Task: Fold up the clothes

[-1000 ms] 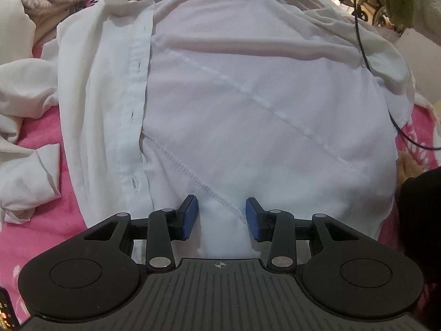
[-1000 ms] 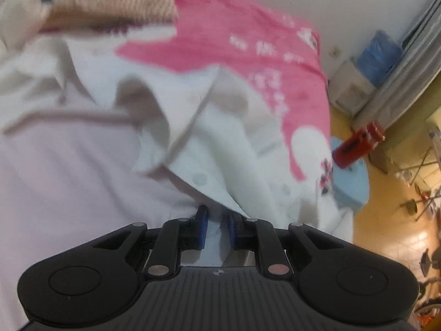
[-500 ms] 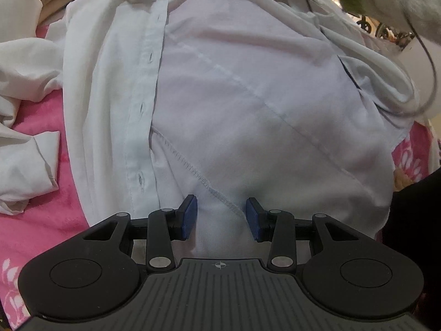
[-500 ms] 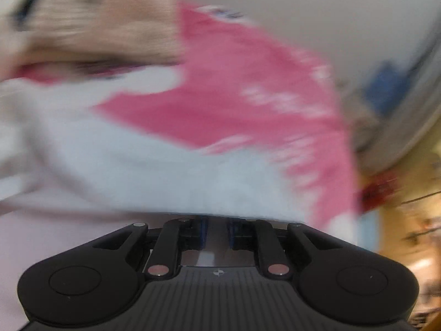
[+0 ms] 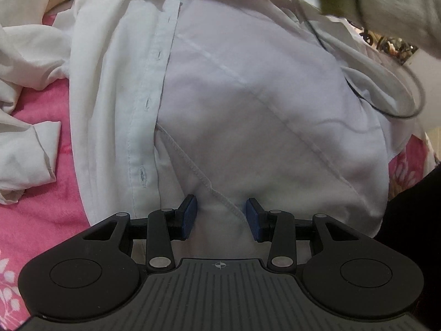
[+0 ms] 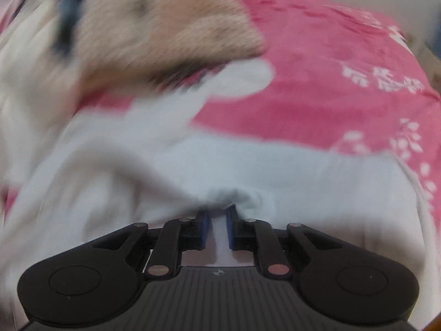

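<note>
I see the white button-up shirt [image 5: 248, 104] spread on the pink blanket [image 5: 41, 215]: light, limp, slippery. My left gripper [image 5: 220, 216] stands part-open astride the six o'clock hem, not clamped; my right gripper [image 6: 217, 227], jaws just closing, pinches the shirt's edge. Best hold: stitched hems.

The shirt [image 5: 248, 115] lies spread on the blanket [image 5: 46, 220] ahead of the left gripper [image 5: 220, 216], its button placket [image 5: 148, 127] left of the jaws, crumpled cloth [image 5: 24, 149] further left, a cable [image 5: 386, 82] across its right side.
</note>
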